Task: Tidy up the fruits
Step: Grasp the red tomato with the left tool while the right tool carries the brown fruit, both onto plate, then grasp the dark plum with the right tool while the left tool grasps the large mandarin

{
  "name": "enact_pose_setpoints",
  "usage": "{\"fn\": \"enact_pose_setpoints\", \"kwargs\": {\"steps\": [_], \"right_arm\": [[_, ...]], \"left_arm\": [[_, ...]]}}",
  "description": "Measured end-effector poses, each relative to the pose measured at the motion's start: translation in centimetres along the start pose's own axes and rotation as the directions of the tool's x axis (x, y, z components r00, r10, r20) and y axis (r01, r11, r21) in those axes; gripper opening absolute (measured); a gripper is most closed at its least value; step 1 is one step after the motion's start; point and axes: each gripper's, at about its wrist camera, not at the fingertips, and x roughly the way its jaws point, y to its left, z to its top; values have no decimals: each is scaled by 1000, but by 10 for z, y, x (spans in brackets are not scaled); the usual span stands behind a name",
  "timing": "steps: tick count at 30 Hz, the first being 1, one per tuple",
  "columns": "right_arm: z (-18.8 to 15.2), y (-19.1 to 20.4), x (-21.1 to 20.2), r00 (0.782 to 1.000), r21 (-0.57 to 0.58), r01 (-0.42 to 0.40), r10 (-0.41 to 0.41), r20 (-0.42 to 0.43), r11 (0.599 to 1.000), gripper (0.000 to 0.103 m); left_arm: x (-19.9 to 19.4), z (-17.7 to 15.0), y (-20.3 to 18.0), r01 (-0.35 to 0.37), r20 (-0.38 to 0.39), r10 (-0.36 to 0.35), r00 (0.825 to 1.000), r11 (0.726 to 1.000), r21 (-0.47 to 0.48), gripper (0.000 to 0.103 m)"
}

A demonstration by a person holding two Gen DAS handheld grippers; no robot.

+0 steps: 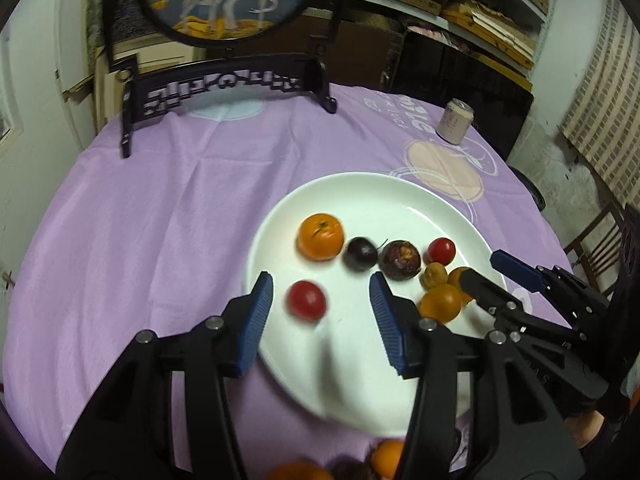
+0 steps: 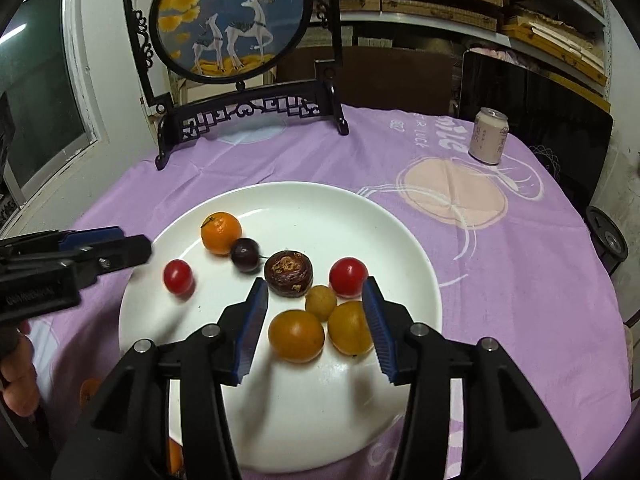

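A white plate point(image 1: 360, 192) point(image 2: 304, 204) on the purple cloth holds several fruits: an orange mandarin point(image 1: 320, 236) point(image 2: 221, 233), a dark cherry point(image 1: 361, 253) point(image 2: 245, 255), a brown wrinkled fruit point(image 1: 400, 260) point(image 2: 289, 274), two red tomatoes point(image 1: 306, 300) point(image 2: 348, 277), and yellow-orange fruits point(image 2: 296, 335). My left gripper point(image 1: 320, 292) is open above the plate, with the left red tomato point(image 2: 178, 277) between its fingers, blurred. My right gripper point(image 2: 316, 300) is open over the yellow-orange fruits; it also shows in the left wrist view point(image 1: 480, 270).
A black framed deer screen point(image 2: 240, 40) stands at the table's back. A pale drink can point(image 2: 489, 136) stands at the back right. More orange and dark fruits point(image 1: 384, 458) lie on the cloth near the front edge. Shelves and a chair point(image 1: 596, 240) surround the table.
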Motion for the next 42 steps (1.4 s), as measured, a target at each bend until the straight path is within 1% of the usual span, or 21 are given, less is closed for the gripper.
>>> {"fn": "enact_pose_setpoints", "kwargs": {"steps": [4, 6, 8, 9, 10, 11, 13, 15, 16, 18, 20, 23, 24, 26, 29, 31, 32, 34, 35, 39, 42], "right_arm": [[-10, 7, -12, 1000, -25, -15, 15, 16, 1000, 49], [-17, 9, -25, 999, -19, -31, 32, 33, 999, 49], [-28, 9, -39, 998, 0, -51, 51, 47, 999, 52], [-38, 9, -49, 996, 15, -62, 61, 58, 998, 52], [-49, 8, -59, 995, 28, -79, 77, 59, 997, 52], [-55, 8, -64, 994, 37, -94, 92, 56, 995, 53], [-81, 13, -82, 988, 60, -156, 155, 15, 986, 53], [-103, 25, -95, 983, 42, -182, 183, -24, 982, 53], [-111, 33, -100, 983, 18, -177, 177, -37, 984, 53], [-126, 48, -108, 989, -46, -137, 134, -61, 990, 53], [-133, 56, -109, 988, -64, -132, 126, -89, 989, 53], [-137, 65, -107, 969, -37, -217, 211, -127, 975, 53], [-137, 70, -104, 966, -42, -227, 220, -140, 973, 53], [-135, 76, -91, 962, -37, -217, 207, -180, 976, 53], [-138, 79, -75, 928, 27, -301, 299, -221, 953, 53], [-139, 82, -71, 920, 30, -321, 319, -229, 947, 38], [-139, 83, -74, 924, 20, -314, 311, -223, 949, 38], [-139, 82, -82, 942, 0, -275, 269, -202, 962, 38], [-138, 79, -86, 947, 5, -261, 256, -194, 965, 38], [-135, 46, -108, 967, 80, -193, 203, -152, 978, 38], [-137, 26, -120, 975, 114, -157, 172, -141, 981, 38]], "left_arm": [[-34, -25, 22, -14, 51, 16, 999, 999, -51, 53], [-52, -49, 32, -33, 61, 36, 997, 998, -49, 54], [-64, -71, 41, -48, 57, 50, 997, 998, -43, 55], [-70, -84, 46, -50, 51, 52, 997, 998, -39, 58], [-75, -93, 49, -52, 47, 53, 997, 998, -35, 65], [-80, -105, 52, -58, 44, 59, 997, 998, -27, 67], [-85, -122, 56, -74, 33, 74, 997, 997, -7, 68], [-86, -136, 58, -84, 10, 84, 996, 996, 9, 68], [-86, -139, 58, -78, 4, 78, 997, 997, 13, 68], [-84, -145, 54, -52, -9, 53, 999, 998, 25, 68], [-81, -148, 51, -48, -20, 48, 999, 998, 30, 68], [-76, -152, 51, -48, -42, 49, 998, 999, 21, 68], [-76, -153, 52, -47, -46, 47, 998, 999, 16, 68], [-79, -153, 52, -42, -42, 42, 998, 999, 15, 68], [-85, -153, 49, -35, -23, 36, 999, 999, 27, 68], [-84, -152, 46, -33, -25, 34, 999, 999, 38, 68], [-82, -152, 43, -33, -30, 35, 999, 998, 45, 68], [-76, -152, 37, -31, -44, 34, 998, 997, 66, 68], [-72, -152, 33, -32, -50, 36, 998, 997, 77, 68], [-49, -148, 19, -46, -84, 56, 995, 993, 113, 68], [-34, -146, 11, -71, -94, 85, 992, 987, 143, 68]]}}
